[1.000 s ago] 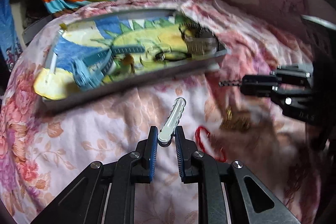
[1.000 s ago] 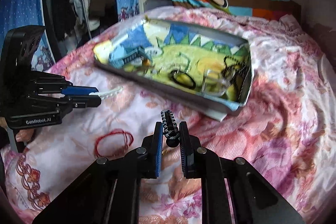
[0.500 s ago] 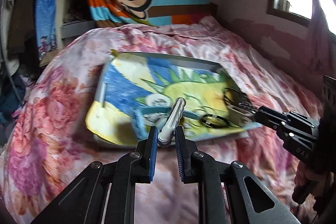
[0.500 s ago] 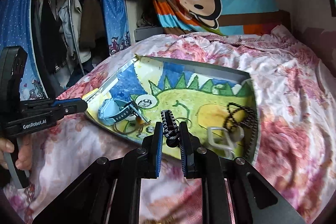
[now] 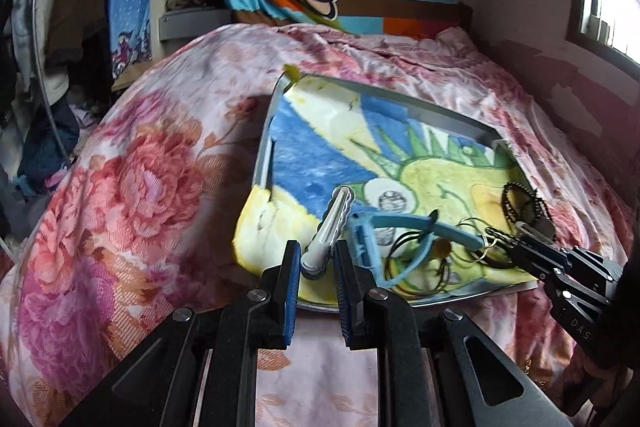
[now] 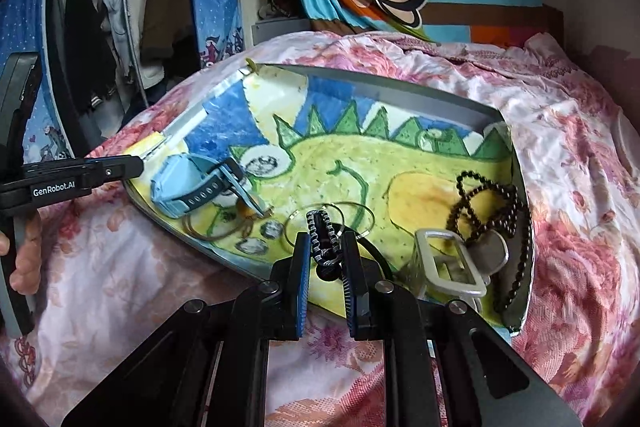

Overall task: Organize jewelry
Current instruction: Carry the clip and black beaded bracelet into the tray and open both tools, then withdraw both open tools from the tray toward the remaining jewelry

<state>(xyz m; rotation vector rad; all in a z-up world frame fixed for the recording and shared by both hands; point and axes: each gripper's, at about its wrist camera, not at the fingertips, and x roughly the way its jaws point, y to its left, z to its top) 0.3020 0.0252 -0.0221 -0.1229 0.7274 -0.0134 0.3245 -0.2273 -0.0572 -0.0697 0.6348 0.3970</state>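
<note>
Our left gripper (image 5: 317, 261) pinches a white hair clip (image 5: 329, 227) over the near left edge of the tray (image 6: 420, 95), where a blue watch (image 6: 188, 187) and a black bead necklace (image 6: 492, 195) lie; our right gripper (image 6: 325, 267) clamps a black-and-white hair clip (image 6: 322, 239) above the tray's near middle.

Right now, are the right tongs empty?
No, the right tongs are clamped on a black-and-white hair clip above the tray.
</note>
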